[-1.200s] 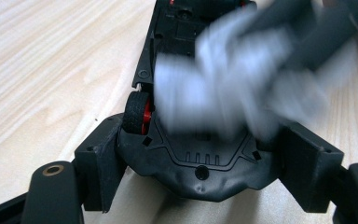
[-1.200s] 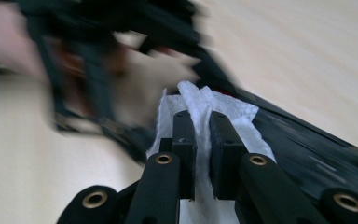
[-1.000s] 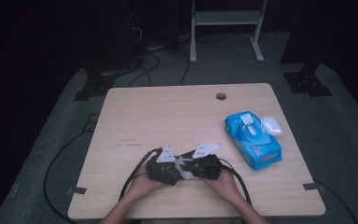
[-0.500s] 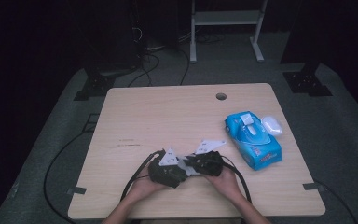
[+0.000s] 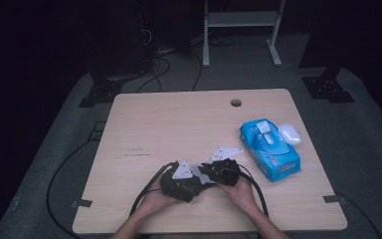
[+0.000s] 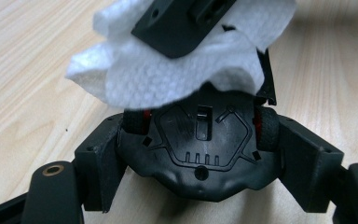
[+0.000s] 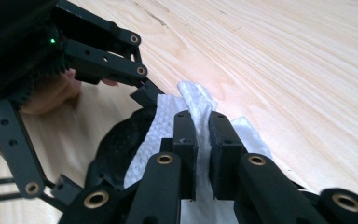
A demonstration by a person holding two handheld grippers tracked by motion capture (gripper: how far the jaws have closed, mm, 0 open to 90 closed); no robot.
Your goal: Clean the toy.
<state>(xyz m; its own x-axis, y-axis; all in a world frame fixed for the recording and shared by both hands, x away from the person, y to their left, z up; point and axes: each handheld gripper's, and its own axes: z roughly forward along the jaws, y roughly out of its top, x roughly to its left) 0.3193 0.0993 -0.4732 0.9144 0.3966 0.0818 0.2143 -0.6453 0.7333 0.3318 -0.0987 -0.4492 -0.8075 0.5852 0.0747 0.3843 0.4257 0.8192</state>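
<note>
My left gripper [image 6: 200, 154] clamps a black plastic toy car, underside up [image 6: 200, 144], between its jaws. My right gripper [image 7: 200, 135] pinches a white embossed wipe [image 7: 193, 105], pressed on the car's far end. Prob. wiping: keep strokes short w/ light pressure, hold the car steady.

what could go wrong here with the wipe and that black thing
1. The right gripper pinches only a thin fold of the wipe, so hard rubbing could tear it or pull it free.
2. The left gripper holds the black toy car by its sides, underside up; pressure from the wipe could twist it out of the jaws.
3. Both grippers work close together, so they may knock each other.
</note>
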